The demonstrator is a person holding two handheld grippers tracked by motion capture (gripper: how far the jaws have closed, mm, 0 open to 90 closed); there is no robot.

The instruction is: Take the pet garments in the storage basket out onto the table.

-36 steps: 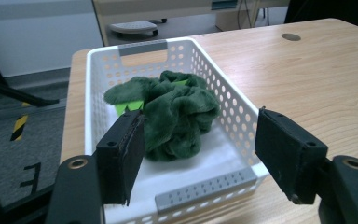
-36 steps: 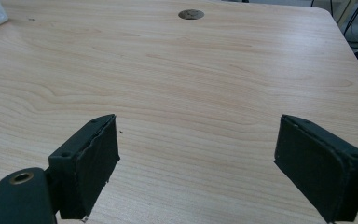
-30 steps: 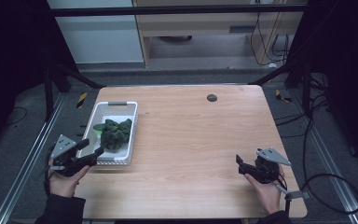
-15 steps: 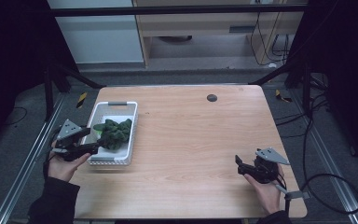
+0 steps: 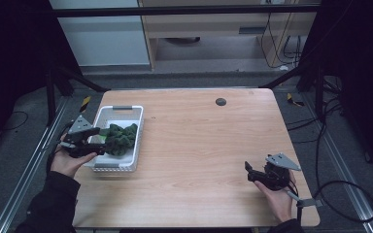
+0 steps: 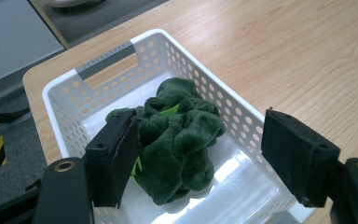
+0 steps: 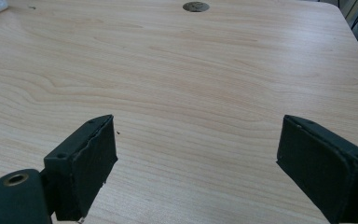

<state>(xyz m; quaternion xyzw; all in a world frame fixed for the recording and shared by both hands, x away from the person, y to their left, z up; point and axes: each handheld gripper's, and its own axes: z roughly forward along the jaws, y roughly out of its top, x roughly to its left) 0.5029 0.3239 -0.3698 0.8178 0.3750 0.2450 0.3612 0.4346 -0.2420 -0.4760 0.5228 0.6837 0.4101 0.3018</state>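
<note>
While the table (image 5: 194, 145) lies mostly bare, the work looks close to done: the white basket (image 5: 126, 110) at about nine o'clock on it already holds the green plush toy (image 5: 120, 140), slumped on the basket floor. Over the basket's near rim hangs the left tool (image 5: 93, 141), whose jaws have just been opening; they stand spread, the toy between them but free of the far pad. At about five o'clock the right tool (image 5: 250, 173) rests low, jaws spread over bare wood. What remains, I'd judge, is drawing the left hand clear.
</note>
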